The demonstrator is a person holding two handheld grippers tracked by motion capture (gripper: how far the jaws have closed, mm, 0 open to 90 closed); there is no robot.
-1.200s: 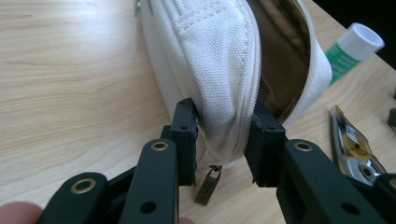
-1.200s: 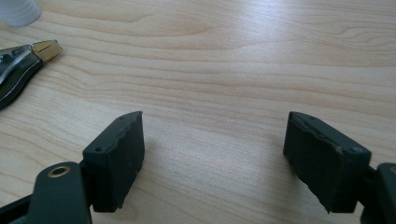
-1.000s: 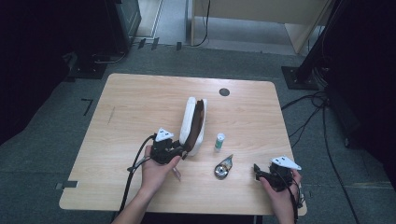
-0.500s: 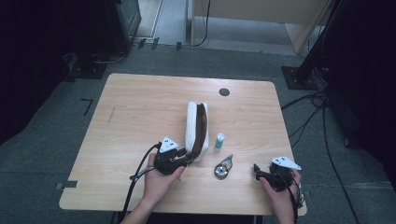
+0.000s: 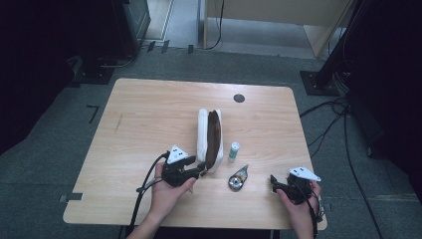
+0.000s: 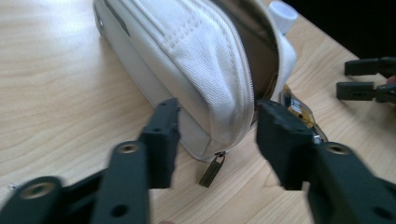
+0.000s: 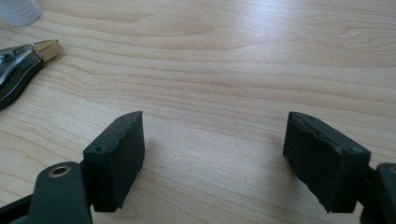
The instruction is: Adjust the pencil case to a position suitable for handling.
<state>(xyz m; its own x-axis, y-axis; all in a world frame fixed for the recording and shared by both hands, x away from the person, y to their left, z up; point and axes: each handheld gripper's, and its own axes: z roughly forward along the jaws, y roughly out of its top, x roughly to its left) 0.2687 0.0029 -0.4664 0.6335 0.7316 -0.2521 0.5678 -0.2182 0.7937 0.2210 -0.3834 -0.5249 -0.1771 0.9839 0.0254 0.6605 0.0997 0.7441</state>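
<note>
1. A white pouch (image 5: 205, 139) is seen lying lengthwise near the middle of the wooden worktop (image 5: 149, 109), its zip undone so that the dark inside is shown along its right side
2. The left claw (image 5: 199, 171) is held at the near end of the pouch, in a hand that comes in from the bottom edge of the high view
3. In the left gripper view the near end of the pouch (image 6: 210, 70) is found between the two black jaws, with a gap visible at each pad; the jaws have just been opening, and nothing is pressed by them
4. A small metal zip pull (image 6: 211, 169) is seen hanging from the pouch's near corner, between the jaws and low down
5. A small bottle with a white cap (image 5: 233, 151) is stood upright just right of the pouch, apart from it
6. A round dark tool with a gold tip (image 5: 238, 179) is laid on the worktop nearer the person, between the two hands
7. The right claw (image 5: 273, 181) is held low over the near right part of the worktop, well apart from the pouch
8. In the right gripper view its jaws are spread wide over bare wood, with nothing held between them; the gold tip of the tool (image 7: 46, 47) is seen at the upper left
</note>
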